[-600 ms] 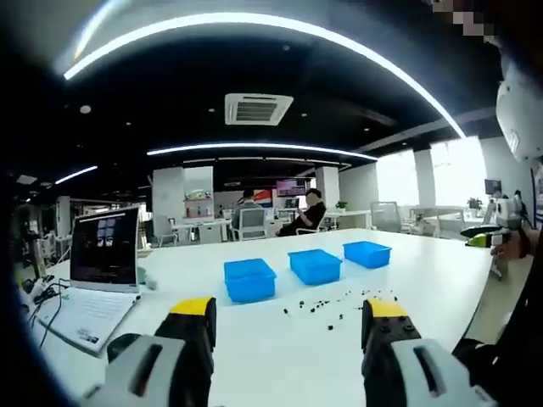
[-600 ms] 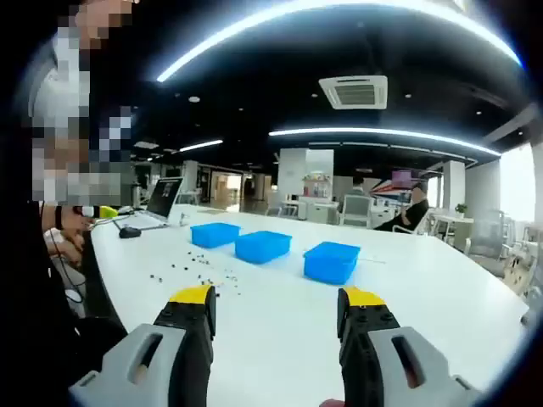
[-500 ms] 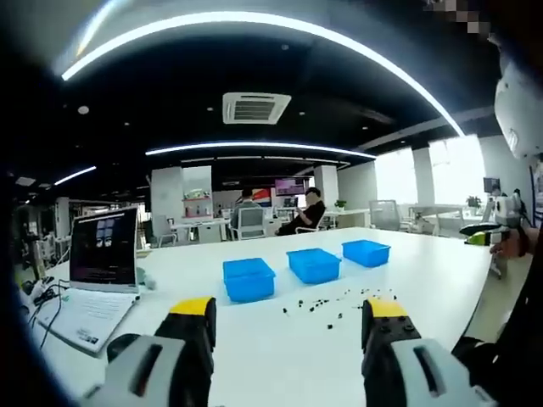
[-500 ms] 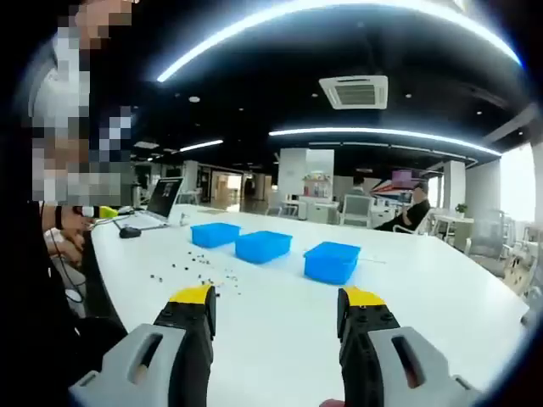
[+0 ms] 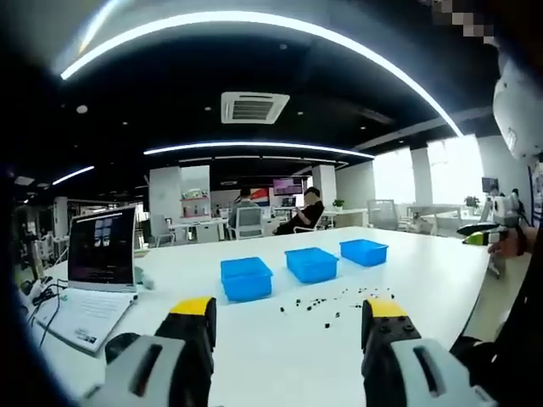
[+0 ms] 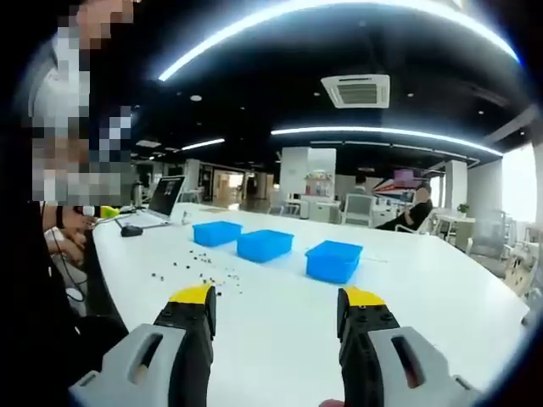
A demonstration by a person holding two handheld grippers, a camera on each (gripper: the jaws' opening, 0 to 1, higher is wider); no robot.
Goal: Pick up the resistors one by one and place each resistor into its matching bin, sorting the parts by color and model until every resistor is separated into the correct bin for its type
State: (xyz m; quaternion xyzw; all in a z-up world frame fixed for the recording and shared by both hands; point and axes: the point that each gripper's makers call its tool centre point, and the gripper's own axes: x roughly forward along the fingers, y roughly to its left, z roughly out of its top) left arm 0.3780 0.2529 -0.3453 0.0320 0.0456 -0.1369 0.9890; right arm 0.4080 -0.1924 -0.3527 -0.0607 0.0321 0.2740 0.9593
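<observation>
Both grippers are held above the white worktop [image 5: 288, 356], well short of the parts, with nothing grasped. The left gripper [image 5: 288, 326] is released, its yellow-tipped jaws set wide apart, and the right gripper [image 6: 271, 315] is spread in the same way and empty.

The step in hand is judged to be the approach to a first pick. The resistors [image 5: 327, 307] are scattered as small dark specks on the worktop on the near side of the bins, seen again from the other side in the right gripper view [image 6: 197, 270]. A single speck at the edge of the scatter is best singled out, so that neighbours are not swept along; the jaws should be brought down on either side of it and closed gently (colour and model cannot be read at this range, so a closer look is needed before a bin is chosen).

Just beyond the resistors three blue bins stand in a row: the nearest bin [image 5: 247, 279], the middle bin [image 5: 311, 264] and the far bin [image 5: 364, 252]. Nothing is seen lying between the scatter and the bins.

To the left of the bins an open laptop [image 5: 93, 275] rests on the worktop with cables [image 5: 38, 297] beside it; these should be kept clear of. Far behind the bins, seated people [image 5: 301, 212] and office chairs are seen under the strip lights.
</observation>
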